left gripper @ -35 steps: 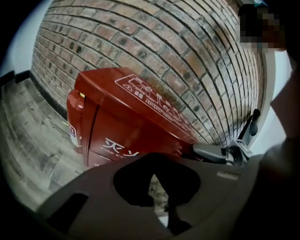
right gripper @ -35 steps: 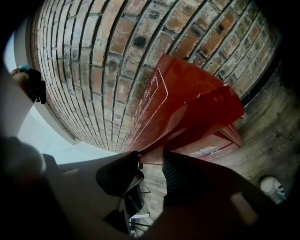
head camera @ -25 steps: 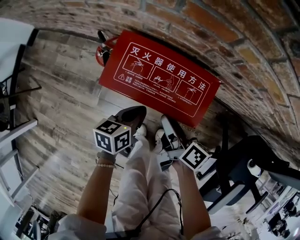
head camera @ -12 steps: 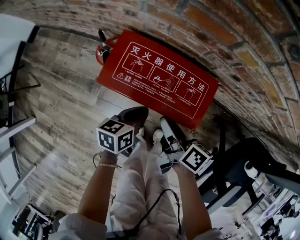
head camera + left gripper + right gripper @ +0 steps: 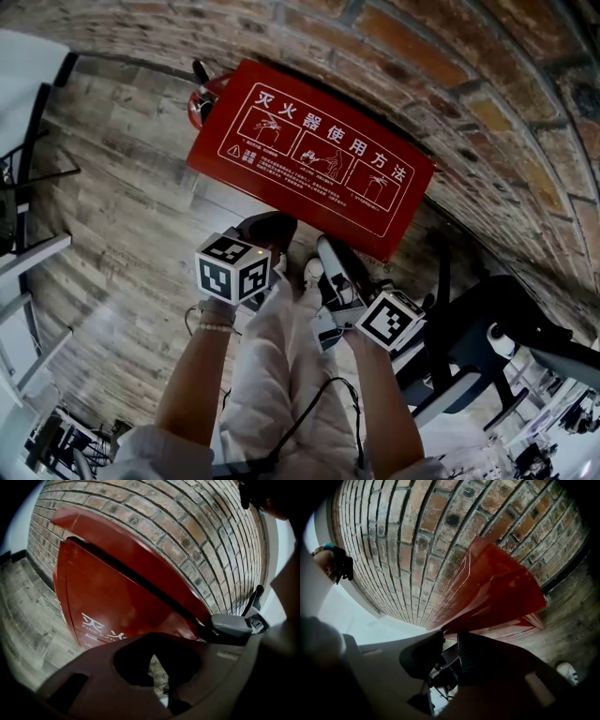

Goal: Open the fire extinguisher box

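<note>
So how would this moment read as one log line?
red metal box lid: partly raised | right gripper: shut on lid edge | left gripper: shut, empty

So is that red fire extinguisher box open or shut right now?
Partly open: the lid is tilted up off the fire extinguisher box, with a dark gap showing between them.

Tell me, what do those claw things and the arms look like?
The left gripper and right gripper have long dark jaws, and each carries a white cube with black square patterns. The arms are bare below pale sleeves. A bead bracelet circles the left wrist, and a thin black cable runs between the arms.
</note>
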{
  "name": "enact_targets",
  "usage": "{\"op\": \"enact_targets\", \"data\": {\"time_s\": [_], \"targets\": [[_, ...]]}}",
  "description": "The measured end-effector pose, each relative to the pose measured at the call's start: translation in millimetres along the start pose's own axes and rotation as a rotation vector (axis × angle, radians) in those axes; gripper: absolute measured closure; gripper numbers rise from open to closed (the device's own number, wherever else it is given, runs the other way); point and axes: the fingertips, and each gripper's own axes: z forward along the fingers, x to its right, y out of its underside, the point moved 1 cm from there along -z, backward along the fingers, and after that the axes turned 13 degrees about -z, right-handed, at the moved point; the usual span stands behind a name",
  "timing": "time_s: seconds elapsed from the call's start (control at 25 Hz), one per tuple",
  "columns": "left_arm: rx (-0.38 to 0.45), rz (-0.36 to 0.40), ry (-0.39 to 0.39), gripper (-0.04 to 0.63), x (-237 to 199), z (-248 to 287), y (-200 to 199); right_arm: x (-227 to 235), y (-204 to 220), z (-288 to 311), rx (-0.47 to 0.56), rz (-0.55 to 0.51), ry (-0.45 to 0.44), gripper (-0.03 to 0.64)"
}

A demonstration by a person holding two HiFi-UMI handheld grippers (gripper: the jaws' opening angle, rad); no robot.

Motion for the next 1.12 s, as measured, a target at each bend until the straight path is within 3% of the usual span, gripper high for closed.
{"op": "enact_targets", "data": {"time_s": [0.52,1.12], "targets": [[0.004,-0.013,-0.015,0.598,-5.7,-6.6,12.5,-6.9,-2.0,-7.2,-0.035,-0.059,-0.002,0.549],[0.025,-0.044,-0.038,0.598,-14.3,-18.7,34.8,-28.0,-13.3,-16.8,-0.084,-0.261,-0.002,0.580]]}}
